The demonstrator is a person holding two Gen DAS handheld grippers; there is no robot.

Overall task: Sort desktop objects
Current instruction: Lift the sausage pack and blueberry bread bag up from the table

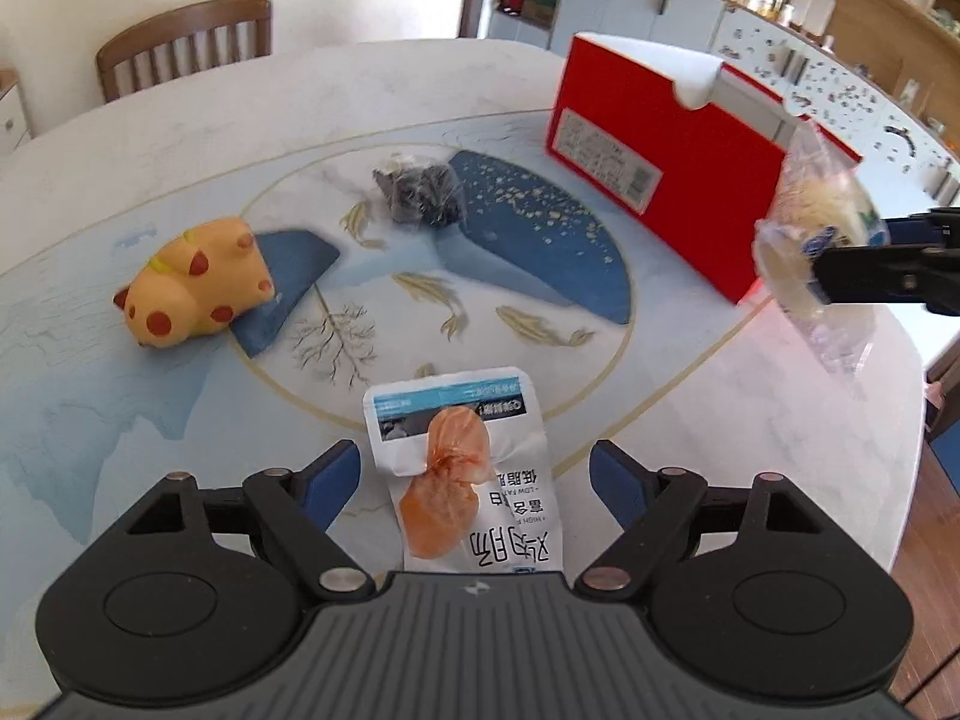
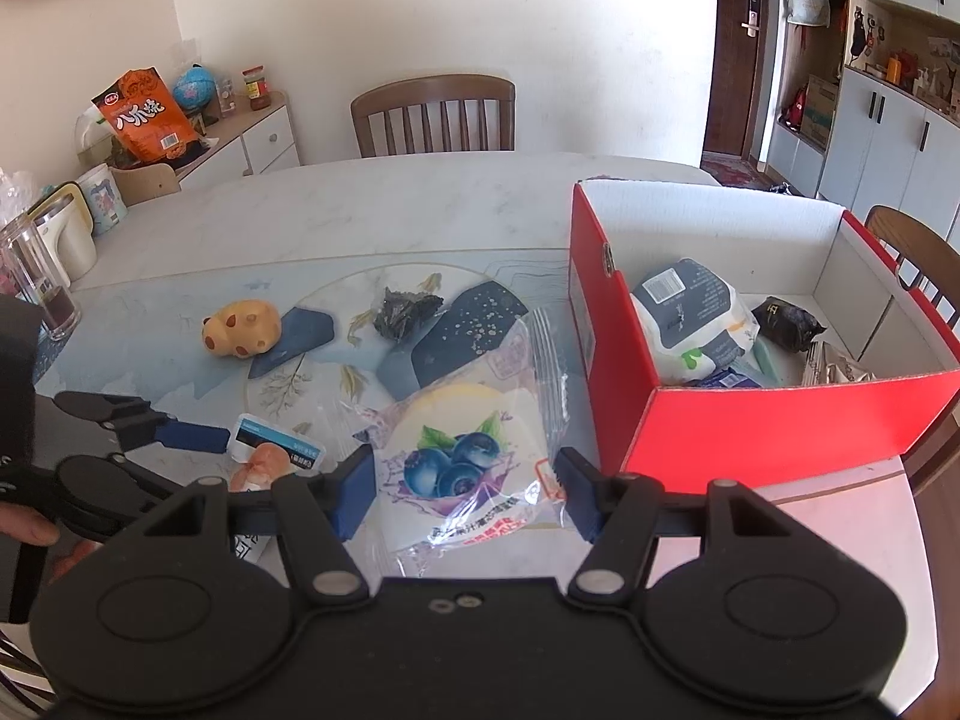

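Note:
My right gripper is shut on a clear-wrapped blueberry bread packet and holds it above the table, just left of the red box; the packet also shows in the left wrist view. The box holds several packets. My left gripper is open, its fingers either side of a white chicken snack packet lying on the table. A yellow spotted toy animal and a dark wrapped snack lie further out.
The table is marble-white with a blue painted pattern. A wooden chair stands at the far side, another behind the box. Cups and a glass stand at the left edge. A sideboard with a snack bag is behind.

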